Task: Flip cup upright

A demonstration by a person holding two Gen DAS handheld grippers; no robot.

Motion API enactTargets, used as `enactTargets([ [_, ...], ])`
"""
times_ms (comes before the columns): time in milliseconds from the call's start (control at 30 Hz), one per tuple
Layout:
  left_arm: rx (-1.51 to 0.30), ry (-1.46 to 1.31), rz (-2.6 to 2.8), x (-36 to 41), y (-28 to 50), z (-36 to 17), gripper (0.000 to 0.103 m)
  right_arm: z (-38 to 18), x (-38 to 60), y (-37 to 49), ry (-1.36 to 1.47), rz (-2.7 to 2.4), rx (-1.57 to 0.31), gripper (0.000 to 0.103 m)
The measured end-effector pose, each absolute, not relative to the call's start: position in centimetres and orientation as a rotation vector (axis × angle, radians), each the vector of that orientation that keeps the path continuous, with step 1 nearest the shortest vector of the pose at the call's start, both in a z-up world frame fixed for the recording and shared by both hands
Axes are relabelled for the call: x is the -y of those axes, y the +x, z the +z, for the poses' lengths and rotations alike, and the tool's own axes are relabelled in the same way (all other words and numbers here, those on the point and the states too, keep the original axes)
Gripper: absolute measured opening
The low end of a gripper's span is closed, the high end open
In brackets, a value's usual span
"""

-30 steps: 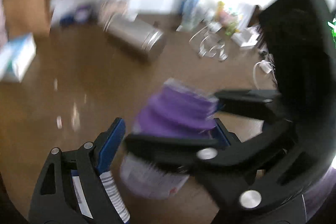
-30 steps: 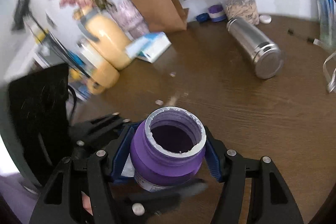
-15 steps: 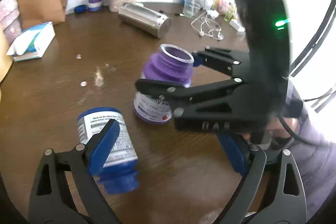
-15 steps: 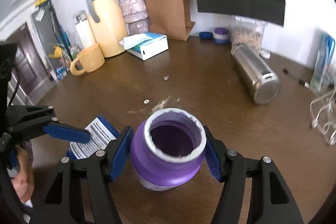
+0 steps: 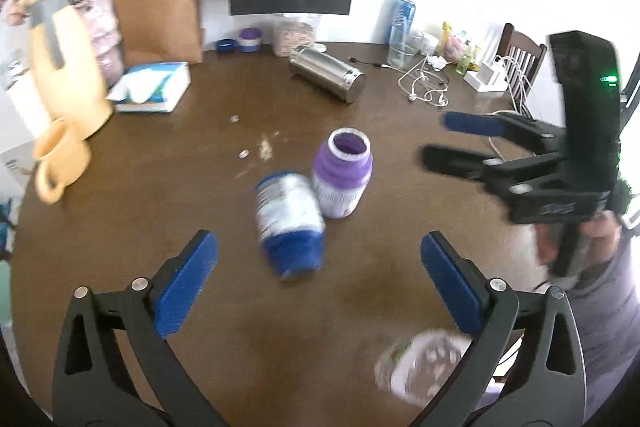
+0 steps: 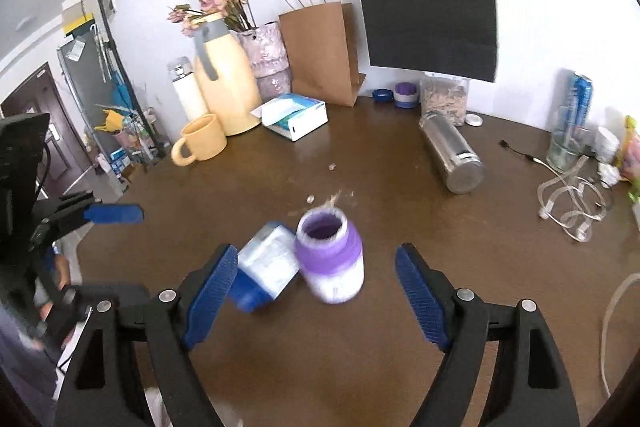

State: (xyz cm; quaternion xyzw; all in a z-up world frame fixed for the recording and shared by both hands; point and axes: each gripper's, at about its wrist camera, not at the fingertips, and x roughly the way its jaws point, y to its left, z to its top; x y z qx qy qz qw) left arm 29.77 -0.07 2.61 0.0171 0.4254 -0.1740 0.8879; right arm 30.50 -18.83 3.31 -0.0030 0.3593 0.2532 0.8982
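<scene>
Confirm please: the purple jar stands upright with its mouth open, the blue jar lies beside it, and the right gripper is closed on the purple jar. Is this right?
Not quite. The right gripper is open, its jaws spread apart and clear of the purple jar; the right wrist view shows this. The rest holds: the purple jar stands upright, mouth open, and the blue jar lies beside it.

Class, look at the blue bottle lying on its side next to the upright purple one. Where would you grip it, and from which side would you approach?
Grip the blue bottle with the white label across its labelled middle, coming from above with the open left tool. It lies tipped against the upright purple jar, so the purple jar's side is blocked; one finger would likely have to slip into the narrow gap there.
</scene>
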Motion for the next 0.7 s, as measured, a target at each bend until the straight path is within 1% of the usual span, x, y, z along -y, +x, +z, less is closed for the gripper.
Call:
enactTargets([
  [167, -0.833, 0.033, -0.3, -0.6, 24.1, 3.2, 0.102, 3.8, 20.5, 24.6, 0.04, 0.533, -0.761, 0.085],
  [367, -0.775, 0.059, -0.237, -0.1, 16.8, 3.1, 0.103, 3.7, 20.4, 16.6, 0.057, 0.536, -0.713, 0.085],
  [533, -0.697, 0.017, -0.201, 0.6, 10.5, 2.5, 0.103, 2.5, 18.8, 10.3, 0.066, 0.545, -0.671, 0.085],
  [633, -0.638, 0.019, -0.159, 0.5, 7.1, 2.0, 0.103, 0.7, 18.3, 7.3, 0.155, 0.6, -0.686, 0.085],
  [700, -0.607, 0.04, -0.114, 0.2, 5.4, 1.8, 0.103, -0.2, 17.8, 5.6, 0.15, 0.589, -0.698, 0.085],
])
